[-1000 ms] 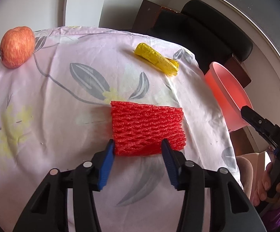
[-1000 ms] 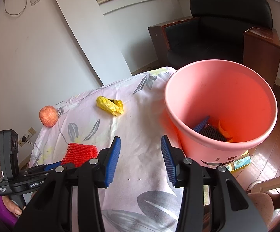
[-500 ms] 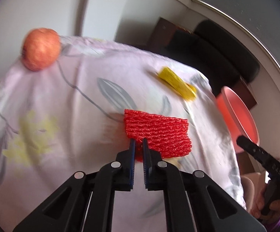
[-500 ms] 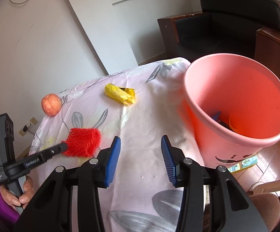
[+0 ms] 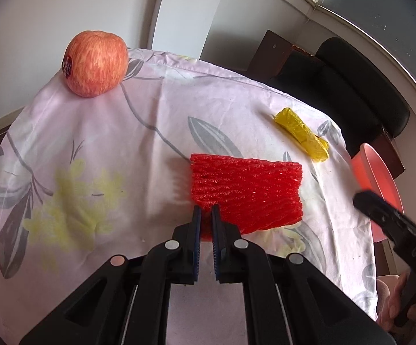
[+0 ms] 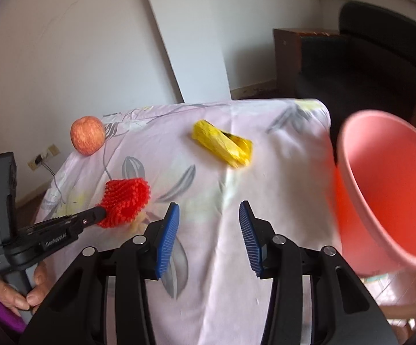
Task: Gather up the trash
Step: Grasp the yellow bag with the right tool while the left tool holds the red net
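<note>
A red foam fruit net (image 5: 248, 192) hangs a little above the flowered tablecloth (image 5: 98, 149), its near left edge pinched in my left gripper (image 5: 206, 212), which is shut on it. From the right wrist the same red foam net (image 6: 126, 201) bulges at the tip of the left gripper (image 6: 100, 215). A crumpled yellow wrapper (image 5: 301, 133) lies farther back on the cloth, seen as the yellow wrapper (image 6: 222, 143) ahead of my right gripper (image 6: 208, 218). That gripper is open with nothing between its blue pads. The pink bucket (image 6: 389, 189) stands just off the table's right edge.
An apple (image 5: 96, 63) rests at the table's far left corner. A dark armchair (image 5: 357, 92) and a wooden side table (image 6: 288, 60) stand behind the table. A hand (image 6: 21, 293) with a purple sleeve grips the left tool's handle.
My left gripper has shut on the net's near edge and lifted it off the cloth. My right gripper has swung left, so the bucket has slid toward the right edge and the wrapper nearer the middle.
</note>
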Tool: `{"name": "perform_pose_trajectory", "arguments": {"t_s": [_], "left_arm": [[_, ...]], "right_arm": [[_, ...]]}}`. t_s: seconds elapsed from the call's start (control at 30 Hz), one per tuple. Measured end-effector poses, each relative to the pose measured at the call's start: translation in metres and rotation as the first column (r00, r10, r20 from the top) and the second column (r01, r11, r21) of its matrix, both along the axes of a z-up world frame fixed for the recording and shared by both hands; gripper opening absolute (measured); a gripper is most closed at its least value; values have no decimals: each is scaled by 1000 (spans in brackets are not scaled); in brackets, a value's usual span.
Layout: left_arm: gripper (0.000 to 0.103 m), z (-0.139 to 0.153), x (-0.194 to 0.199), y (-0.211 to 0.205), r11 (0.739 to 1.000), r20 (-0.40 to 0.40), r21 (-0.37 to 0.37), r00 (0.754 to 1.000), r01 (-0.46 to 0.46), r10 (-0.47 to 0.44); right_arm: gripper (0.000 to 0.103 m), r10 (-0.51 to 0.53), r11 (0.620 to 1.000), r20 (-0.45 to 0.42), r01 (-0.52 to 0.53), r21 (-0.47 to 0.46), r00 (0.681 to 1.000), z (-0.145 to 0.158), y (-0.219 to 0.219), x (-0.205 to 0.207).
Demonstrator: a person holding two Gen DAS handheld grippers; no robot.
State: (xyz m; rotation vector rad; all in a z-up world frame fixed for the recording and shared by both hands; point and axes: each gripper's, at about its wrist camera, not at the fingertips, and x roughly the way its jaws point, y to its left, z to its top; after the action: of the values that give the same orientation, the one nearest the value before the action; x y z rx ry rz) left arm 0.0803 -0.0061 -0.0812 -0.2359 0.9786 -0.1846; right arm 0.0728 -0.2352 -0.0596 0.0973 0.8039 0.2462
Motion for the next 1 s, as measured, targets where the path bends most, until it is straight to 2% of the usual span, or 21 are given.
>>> {"name": "perform_pose_trajectory", "arguments": {"t_s": [0.27, 0.43, 0.53, 0.67, 1.0], "left_arm": [[6, -1, 1, 0, 1000, -2, -3, 1000, 0, 0], [6, -1, 1, 0, 1000, -3, -11, 1000, -1, 1], [6, -1, 1, 1, 1000, -3, -16, 1000, -1, 1], [6, 0, 1, 1, 1000, -3, -21, 1000, -2, 2], [6, 0, 1, 1, 1000, -3, -20, 1000, -2, 2]], "right_arm": [[44, 59, 991, 29, -55, -126, 998, 6, 26, 45], [44, 82, 979, -4, -81, -187, 997, -7, 33, 75], [44, 90, 976, -47, -97, -196, 995, -16, 34, 91], [44, 93, 970, -52, -103, -222, 994, -19, 36, 102], [44, 78, 971, -96, -97, -218, 992, -28, 29, 120]]}}
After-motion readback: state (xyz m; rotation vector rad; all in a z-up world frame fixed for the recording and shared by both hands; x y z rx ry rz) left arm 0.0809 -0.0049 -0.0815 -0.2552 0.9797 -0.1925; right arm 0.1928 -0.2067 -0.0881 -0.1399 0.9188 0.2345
